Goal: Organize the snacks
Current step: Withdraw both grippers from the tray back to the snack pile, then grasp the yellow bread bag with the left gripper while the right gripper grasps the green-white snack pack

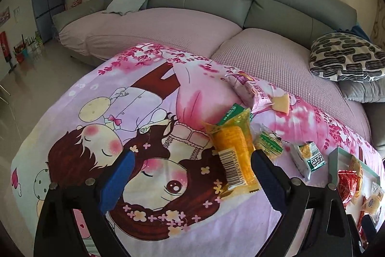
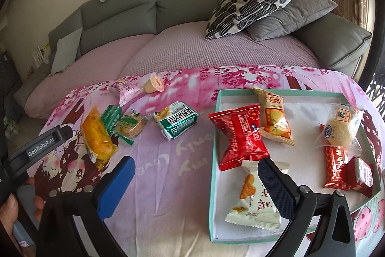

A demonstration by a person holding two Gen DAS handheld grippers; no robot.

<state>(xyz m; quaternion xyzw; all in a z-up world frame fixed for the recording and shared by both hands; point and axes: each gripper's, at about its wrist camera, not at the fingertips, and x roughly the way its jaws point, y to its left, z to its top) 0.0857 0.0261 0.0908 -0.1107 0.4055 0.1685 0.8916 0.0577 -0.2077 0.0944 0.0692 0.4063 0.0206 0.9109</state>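
Several wrapped snacks lie loose on the pink cartoon-print cloth [image 2: 154, 168]: a yellow crinkled plastic packet [image 1: 234, 148], small green foil packets [image 2: 120, 123], a green-and-white pouch [image 2: 176, 122], a pink sachet [image 2: 127, 89] and a lidded jelly cup [image 2: 154, 82]. Others already lie inside the shallow teal-rimmed cardboard box [image 2: 213, 148], apparently the collection point. The left claw [image 1: 192, 181] is spread wide, empty, its right pad beside the yellow packet, probably lining up a grasp. The right claw [image 2: 197, 187] is also wide and empty, straddling the box's left rim, over a white glossy packet [image 2: 252, 204].
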